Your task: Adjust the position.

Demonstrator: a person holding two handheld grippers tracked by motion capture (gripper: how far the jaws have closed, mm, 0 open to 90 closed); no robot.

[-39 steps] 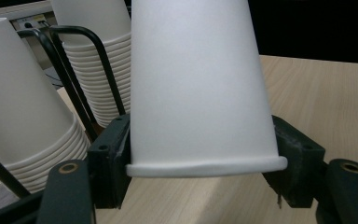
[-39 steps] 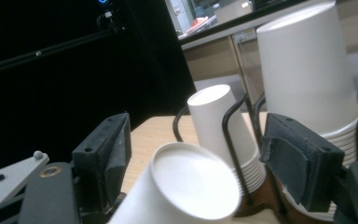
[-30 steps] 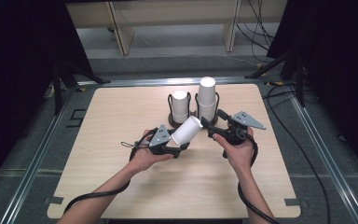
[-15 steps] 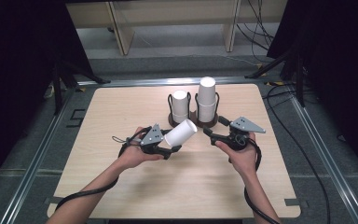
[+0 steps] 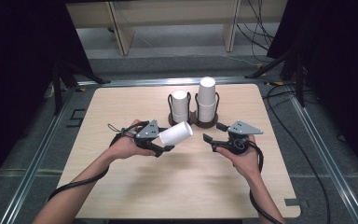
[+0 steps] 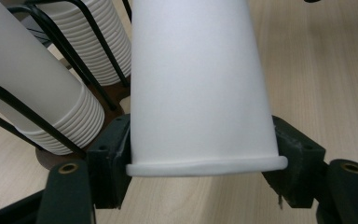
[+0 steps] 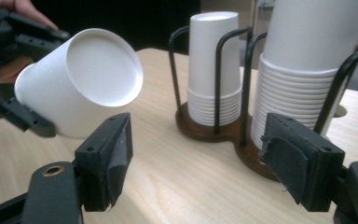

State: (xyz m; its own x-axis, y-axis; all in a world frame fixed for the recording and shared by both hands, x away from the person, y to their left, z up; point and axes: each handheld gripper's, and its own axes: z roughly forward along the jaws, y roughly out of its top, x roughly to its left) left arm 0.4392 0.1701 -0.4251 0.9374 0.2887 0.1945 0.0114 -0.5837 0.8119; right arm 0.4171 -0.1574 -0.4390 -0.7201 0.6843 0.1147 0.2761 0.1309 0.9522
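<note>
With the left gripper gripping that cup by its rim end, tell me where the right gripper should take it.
Grip the paper cup on its bare side wall near the closed bottom, coming from the right gripper's own side. The left gripper clamps the rolled rim end, and the cup lies tilted with its bottom toward the right gripper, whose empty jaws, just closing, need reopening.

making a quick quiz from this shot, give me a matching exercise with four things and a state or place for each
Things:
1. single paper cup
2. taller cup stack
3. shorter cup stack
4. right gripper

States:
A. left ring of the holder
B. open, nothing between its fingers
C. held tilted in the left gripper
D. right ring of the holder

Pairs: 1-C, 2-D, 3-A, 4-B
</note>
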